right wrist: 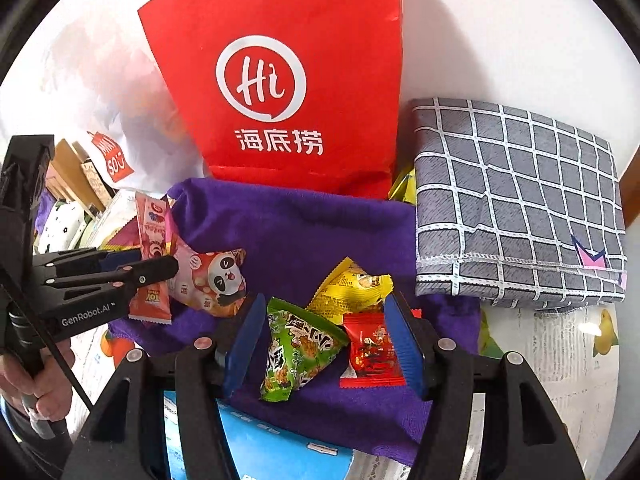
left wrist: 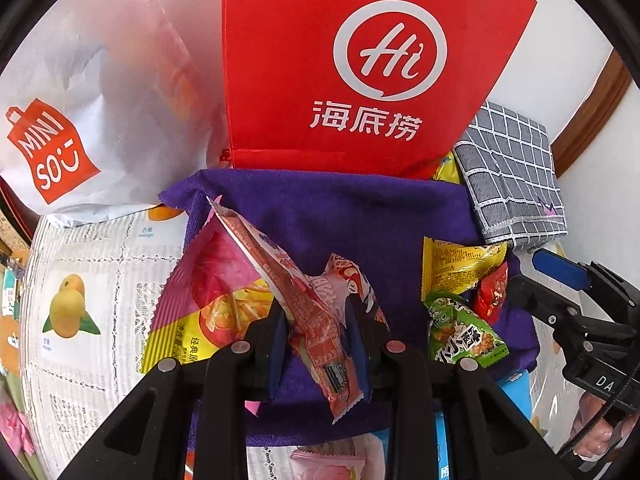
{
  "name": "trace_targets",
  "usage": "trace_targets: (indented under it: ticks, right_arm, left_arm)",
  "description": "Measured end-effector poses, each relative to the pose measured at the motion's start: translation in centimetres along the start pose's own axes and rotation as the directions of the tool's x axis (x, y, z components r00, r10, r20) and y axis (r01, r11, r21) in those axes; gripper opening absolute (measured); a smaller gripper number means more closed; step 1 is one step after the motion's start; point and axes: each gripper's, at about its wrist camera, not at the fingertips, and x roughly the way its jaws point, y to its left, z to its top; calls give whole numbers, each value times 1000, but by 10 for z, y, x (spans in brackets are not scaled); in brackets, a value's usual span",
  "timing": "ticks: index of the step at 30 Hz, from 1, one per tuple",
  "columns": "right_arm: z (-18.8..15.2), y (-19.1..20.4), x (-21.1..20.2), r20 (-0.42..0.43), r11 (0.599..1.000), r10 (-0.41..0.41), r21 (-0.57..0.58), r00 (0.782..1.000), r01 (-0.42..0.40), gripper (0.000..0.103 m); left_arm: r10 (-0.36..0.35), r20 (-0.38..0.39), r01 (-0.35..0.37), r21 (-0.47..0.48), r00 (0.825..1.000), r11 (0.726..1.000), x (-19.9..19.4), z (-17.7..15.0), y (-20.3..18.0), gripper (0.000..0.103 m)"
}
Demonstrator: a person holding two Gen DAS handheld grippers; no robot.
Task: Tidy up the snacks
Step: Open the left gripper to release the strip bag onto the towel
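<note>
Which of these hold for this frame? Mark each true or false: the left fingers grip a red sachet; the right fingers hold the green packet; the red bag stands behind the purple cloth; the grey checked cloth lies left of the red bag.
1. The left gripper is shut on the red sachet. True.
2. The right gripper holds the green packet. False: its fingers stand apart, the packet lying loose between them.
3. The red bag stands behind the purple cloth. True.
4. The grey checked cloth lies left of the red bag. False: it lies to the right.
</note>
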Motion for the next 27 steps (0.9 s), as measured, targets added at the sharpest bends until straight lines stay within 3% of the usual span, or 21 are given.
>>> trace_targets:
  ticks: [17,22,27]
  right_arm:
    - [-1,8,-1,6,999,-28,-29,1000,28,61]
    - [-1,8,-1,7,999,-29,-31,1000,29,61]
    - [-1,11,-3,12,999,-25,-39,1000,25,61]
  left_arm:
    - [8,-48,-8,-7,999,1000,11,-4,-2,29]
    - [-5,-40,5,-3,999,1000,7,-2,-5,41]
    - [-4,16,3,13,1000,1000,-5,0,-10,53]
